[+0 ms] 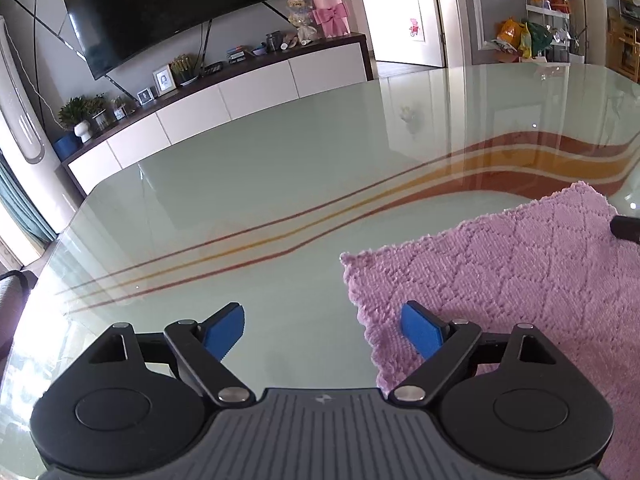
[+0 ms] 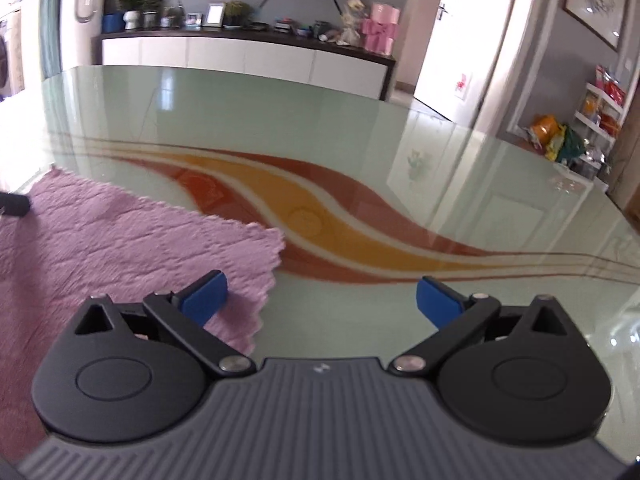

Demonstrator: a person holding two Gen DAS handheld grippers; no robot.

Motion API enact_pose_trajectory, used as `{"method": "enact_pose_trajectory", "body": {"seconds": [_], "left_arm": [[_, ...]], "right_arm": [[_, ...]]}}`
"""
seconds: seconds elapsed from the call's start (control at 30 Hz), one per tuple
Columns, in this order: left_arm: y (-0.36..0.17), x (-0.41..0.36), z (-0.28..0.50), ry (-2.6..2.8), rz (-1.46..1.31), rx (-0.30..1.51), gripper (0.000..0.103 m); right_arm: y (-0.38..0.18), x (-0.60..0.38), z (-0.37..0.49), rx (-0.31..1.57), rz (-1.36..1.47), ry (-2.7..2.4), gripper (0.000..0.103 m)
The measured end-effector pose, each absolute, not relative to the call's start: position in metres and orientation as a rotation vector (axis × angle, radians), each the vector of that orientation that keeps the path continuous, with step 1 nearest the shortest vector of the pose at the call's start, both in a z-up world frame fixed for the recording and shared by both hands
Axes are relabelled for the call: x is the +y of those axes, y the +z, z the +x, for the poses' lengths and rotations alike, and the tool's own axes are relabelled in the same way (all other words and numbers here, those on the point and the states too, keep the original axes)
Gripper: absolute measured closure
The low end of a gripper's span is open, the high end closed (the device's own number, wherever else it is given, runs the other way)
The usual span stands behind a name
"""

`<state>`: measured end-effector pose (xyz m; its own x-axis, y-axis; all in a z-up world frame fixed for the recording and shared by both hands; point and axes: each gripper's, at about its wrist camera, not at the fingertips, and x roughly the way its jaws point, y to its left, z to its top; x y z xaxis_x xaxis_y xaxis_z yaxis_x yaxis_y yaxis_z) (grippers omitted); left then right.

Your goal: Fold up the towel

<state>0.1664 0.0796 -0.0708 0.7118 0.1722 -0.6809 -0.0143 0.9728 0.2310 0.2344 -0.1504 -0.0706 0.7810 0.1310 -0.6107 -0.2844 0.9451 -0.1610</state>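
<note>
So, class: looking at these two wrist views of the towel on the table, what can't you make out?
- Towel: left wrist view, cut off by the right edge; right wrist view, by the left edge. Its near edge is hidden behind each gripper's body.
- Dark object at the frame edge: too little shows to identify it.
- Sideboard items: too small.

Two wrist cameras look forward and down, close over a glass table (image 1: 280, 168). Both share the pink towel (image 1: 520, 272) and far sideboard (image 2: 240, 56).
</note>
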Motion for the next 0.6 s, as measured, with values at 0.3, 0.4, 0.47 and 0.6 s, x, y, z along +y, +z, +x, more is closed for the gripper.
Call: {"method": "enact_pose_trajectory", "body": {"seconds": [0.3,0.4,0.47,0.6], "left_arm": [[-0.061,0.069,0.143,0.085,0.225,0.746,0.017],[-0.054,0.060,0.116,0.065,0.205,0.722,0.017],[-0.056,0.056,0.104,0.062,0.218,0.725,0.017],[-0.068,0.050,0.093,0.068,0.277,0.753,0.016]], "right_arm": [[-0.050,-0.184,0.195,0.611,-0.110,0.318,0.001],[-0.054,-0.181,0.165,0.594,-0.180,0.341,0.001],[-0.056,-0.174,0.154,0.576,-0.246,0.329,0.001],[-0.069,-0.169,0.131,0.538,-0.424,0.271,0.000]]}}
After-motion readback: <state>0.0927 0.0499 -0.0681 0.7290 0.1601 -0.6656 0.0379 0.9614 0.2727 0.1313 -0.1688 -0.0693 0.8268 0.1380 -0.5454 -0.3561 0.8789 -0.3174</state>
